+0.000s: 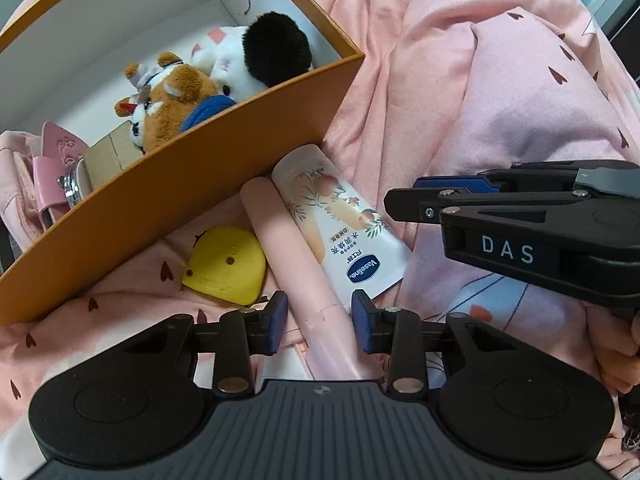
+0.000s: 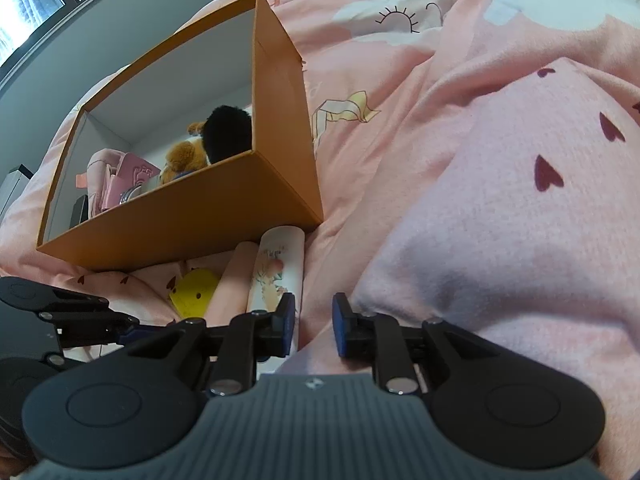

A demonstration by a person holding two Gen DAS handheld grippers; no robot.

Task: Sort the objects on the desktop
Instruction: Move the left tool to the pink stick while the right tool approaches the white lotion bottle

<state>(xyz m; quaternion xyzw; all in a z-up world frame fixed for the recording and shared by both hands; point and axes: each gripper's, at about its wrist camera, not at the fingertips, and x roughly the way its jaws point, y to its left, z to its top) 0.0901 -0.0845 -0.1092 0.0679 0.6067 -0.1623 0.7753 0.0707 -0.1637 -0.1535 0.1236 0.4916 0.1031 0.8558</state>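
A pale pink tube (image 1: 280,236) lies on the pink bedding beside a white Vaseline tube (image 1: 340,224) and a yellow tape measure (image 1: 226,264), all against the front wall of an orange box (image 1: 200,184). My left gripper (image 1: 320,322) points down over the pink tube's near end, and its blue pads sit against both sides of the tube. My right gripper (image 2: 315,326) hovers just right of the Vaseline tube (image 2: 276,264). Its jaws stand slightly apart with only bedding showing between them. In the left wrist view the right gripper (image 1: 394,204) reaches in from the right.
Inside the box lie plush toys (image 1: 180,96), a black pompom (image 1: 276,46), a pink case (image 1: 52,176) and a metal item. Rumpled pink bedding (image 2: 500,200) with heart prints rises in a thick fold on the right. A hand (image 1: 620,356) holds the right gripper.
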